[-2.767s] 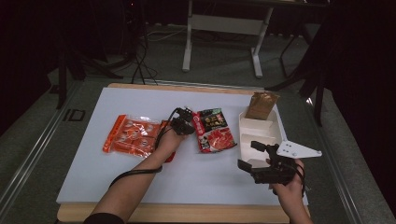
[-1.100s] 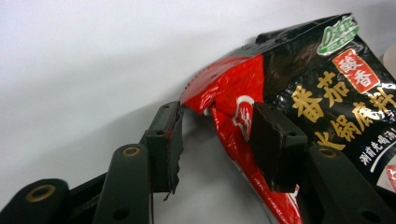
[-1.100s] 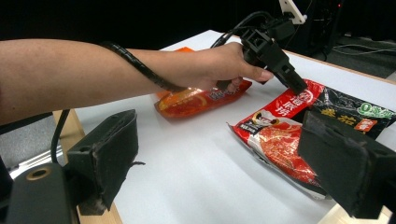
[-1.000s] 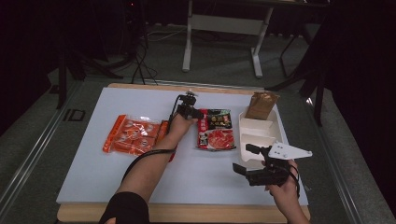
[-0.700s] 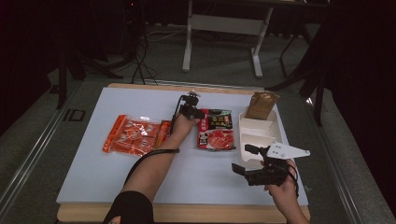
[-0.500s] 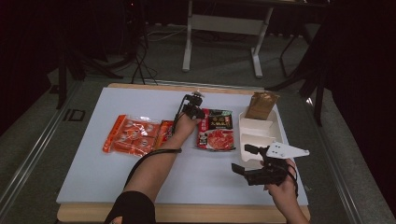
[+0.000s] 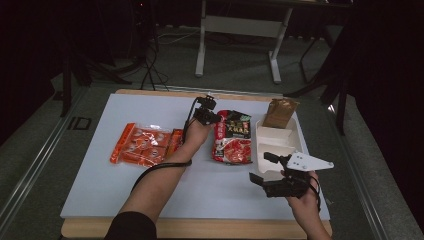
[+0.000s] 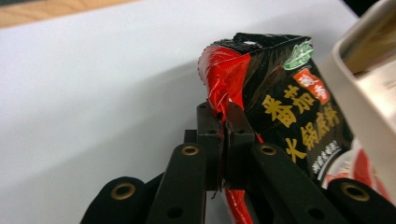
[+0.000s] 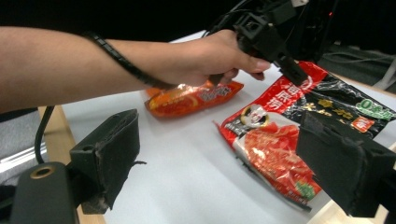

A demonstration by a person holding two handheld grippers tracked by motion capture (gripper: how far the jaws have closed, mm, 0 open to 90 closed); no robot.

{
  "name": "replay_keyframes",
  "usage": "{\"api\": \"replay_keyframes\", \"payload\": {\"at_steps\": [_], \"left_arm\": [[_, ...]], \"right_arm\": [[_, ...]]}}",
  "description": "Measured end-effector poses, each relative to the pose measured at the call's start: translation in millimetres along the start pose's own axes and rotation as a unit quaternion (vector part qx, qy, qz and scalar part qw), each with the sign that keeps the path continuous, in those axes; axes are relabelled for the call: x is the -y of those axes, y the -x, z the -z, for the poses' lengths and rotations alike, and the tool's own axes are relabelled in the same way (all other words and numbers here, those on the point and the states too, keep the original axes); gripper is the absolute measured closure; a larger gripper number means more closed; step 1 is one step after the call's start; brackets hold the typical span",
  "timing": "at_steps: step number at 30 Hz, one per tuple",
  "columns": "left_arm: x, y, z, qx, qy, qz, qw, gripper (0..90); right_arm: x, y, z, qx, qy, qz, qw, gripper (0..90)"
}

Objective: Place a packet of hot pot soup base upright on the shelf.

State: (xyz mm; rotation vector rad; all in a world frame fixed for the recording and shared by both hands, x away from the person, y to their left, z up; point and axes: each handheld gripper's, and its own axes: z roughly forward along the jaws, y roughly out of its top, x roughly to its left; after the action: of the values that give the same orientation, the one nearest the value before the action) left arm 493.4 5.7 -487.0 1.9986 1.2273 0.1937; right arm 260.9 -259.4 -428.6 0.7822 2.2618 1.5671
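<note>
A red and black soup-base packet (image 7: 232, 137) lies mid-table. My left gripper (image 7: 216, 117) is at its far left corner, and the jaws have just been closing there. In the left gripper view they (image 8: 225, 114) are shut on the packet's (image 8: 280, 107) red side seam, and that corner stands a little off the table. My right gripper (image 7: 263, 170) hovers near the front right with its jaws wide open and nothing between them. In the right gripper view its jaws (image 9: 229, 158) frame the packet (image 9: 280, 144) and the left hand.
An orange snack packet (image 7: 145, 145) lies left of the left forearm. Right of the soup packet is a white divided tray (image 7: 275, 137), with a brown bag (image 7: 280, 112) at its far end. The white mat ends at a wooden table edge (image 7: 200, 227).
The left gripper reached the packet's far left corner, closed on it and rose slightly, lifting that corner. The right gripper has stayed put.
</note>
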Motion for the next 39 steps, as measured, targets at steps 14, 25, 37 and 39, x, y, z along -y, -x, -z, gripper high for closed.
{"api": "replay_keyframes", "payload": {"at_steps": [14,25,37,39], "left_arm": [[7.1,22.6,46.8,0.005,0.065,-0.035,0.9972,88.0],[11.2,26.9,80.2,0.03,0.111,-0.041,0.9926,88.2],[18.5,24.5,123.2,0.077,0.156,-0.038,0.984,88.1],[20.7,25.6,128.7,0.091,0.164,-0.038,0.9815,88.1]], "right_arm": [[-6.2,3.1,11.7,0.022,0.006,-0.008,0.9997,11.0],[-9.8,1.8,14.2,0.045,0.011,-0.004,0.9989,11.8],[-16.5,5.5,14.5,0.058,0.005,0.001,0.9983,15.2],[-19.7,8.2,13.8,0.058,0.004,0.001,0.9983,15.7]]}}
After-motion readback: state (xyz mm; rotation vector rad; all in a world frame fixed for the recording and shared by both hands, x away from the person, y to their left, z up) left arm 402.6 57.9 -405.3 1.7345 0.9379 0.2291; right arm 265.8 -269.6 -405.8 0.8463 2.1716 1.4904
